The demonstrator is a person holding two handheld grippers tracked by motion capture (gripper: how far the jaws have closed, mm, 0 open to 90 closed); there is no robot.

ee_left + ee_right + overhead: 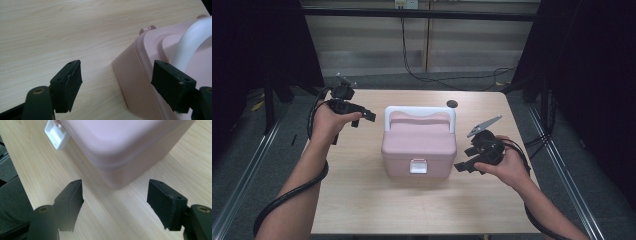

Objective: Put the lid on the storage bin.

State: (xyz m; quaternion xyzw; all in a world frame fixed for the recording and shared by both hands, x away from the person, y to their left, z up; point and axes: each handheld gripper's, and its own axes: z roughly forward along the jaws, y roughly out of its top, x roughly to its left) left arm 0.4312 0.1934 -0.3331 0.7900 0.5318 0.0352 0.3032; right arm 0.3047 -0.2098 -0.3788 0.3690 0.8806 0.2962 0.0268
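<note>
A pink box (pixel 419 142) with a white handle (pixel 419 111) raised over its lid and a white latch (pixel 418 166) on its front stands at the middle of the wooden table (pixel 362 200). My left gripper (pixel 363 119) hovers beside the box's far left corner, jaws open and empty. In the left gripper view the left gripper (pixel 117 63) frames that corner of the box (pixel 150 82) and the handle (pixel 190 47). My right gripper (pixel 464 160) is open at the box's right front side. The right gripper (pixel 115 182) looks at the box (pixel 125 145) corner and the latch (pixel 56 135).
A small black round disc (pixel 452 104) lies on the table behind the box. Black cables (pixel 447 77) run across the floor beyond the far edge. Metal rails (pixel 562 165) flank the table on both sides, with dark curtains behind them.
</note>
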